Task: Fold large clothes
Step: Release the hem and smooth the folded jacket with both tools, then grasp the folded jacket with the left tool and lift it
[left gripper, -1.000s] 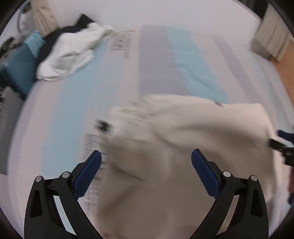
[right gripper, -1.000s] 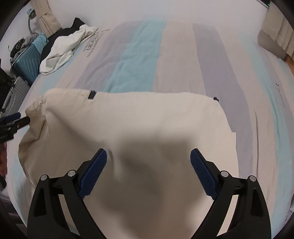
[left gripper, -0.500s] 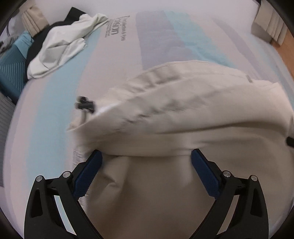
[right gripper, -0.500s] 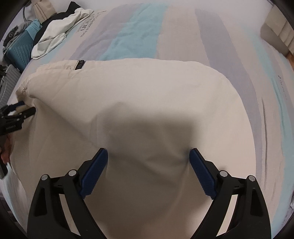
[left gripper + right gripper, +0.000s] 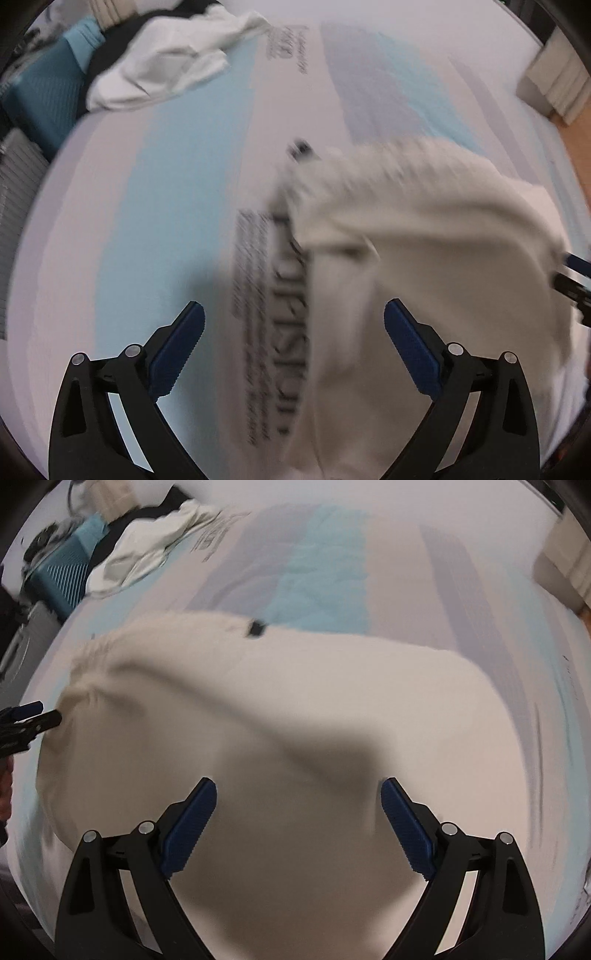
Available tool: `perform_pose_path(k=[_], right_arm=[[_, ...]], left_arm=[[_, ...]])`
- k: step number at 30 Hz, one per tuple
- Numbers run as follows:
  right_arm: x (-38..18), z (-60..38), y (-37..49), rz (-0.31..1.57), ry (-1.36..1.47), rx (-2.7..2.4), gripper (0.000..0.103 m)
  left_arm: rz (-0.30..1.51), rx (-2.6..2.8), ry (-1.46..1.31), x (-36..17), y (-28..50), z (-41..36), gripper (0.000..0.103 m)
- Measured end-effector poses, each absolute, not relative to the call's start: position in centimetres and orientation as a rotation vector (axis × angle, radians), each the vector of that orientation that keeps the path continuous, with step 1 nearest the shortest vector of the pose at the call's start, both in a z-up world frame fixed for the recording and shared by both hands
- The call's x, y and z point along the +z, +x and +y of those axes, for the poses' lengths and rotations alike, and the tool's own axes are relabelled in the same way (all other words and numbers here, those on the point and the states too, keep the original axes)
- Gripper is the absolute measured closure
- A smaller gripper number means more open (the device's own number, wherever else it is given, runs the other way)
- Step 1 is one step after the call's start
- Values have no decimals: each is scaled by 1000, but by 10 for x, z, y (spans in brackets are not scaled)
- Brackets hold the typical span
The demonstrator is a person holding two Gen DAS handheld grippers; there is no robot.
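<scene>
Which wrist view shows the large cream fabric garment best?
The right wrist view: the cream garment fills the frame, spread over the striped bed. The left wrist view shows only its blurred left part, beside printed lettering.

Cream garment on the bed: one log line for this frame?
cream fabric garment: spread on striped mattress | left gripper: open | right gripper: open | both views blurred

Left claw [image 5: 291,325] gapes; cream garment [image 5: 424,251] beside it.
</scene>
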State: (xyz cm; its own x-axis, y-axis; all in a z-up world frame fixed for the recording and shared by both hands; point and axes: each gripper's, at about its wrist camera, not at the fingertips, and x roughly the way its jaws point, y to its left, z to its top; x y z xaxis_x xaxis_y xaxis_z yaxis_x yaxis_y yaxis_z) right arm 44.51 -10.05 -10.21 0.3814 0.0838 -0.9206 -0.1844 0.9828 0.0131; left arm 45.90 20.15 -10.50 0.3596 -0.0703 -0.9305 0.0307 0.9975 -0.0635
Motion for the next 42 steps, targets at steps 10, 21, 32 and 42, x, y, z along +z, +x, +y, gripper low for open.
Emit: perform_pose_path(k=[10,21,32,42], right_arm=[[-134,-75,451,1182,-139,91,16],[-152,-77,456,1187,-86,32,15],[-148,-76,456,1191,-77,19,15],[-143,-81,452,1196,-60,44,15]], left_arm=[[1312,-205,-218,-168,479,210,5],[1347,-299,-134,-174,509,192,8],[1365,-359,-239,-160,506,184,81],[1305,-354,-240,-108,471,161,88]])
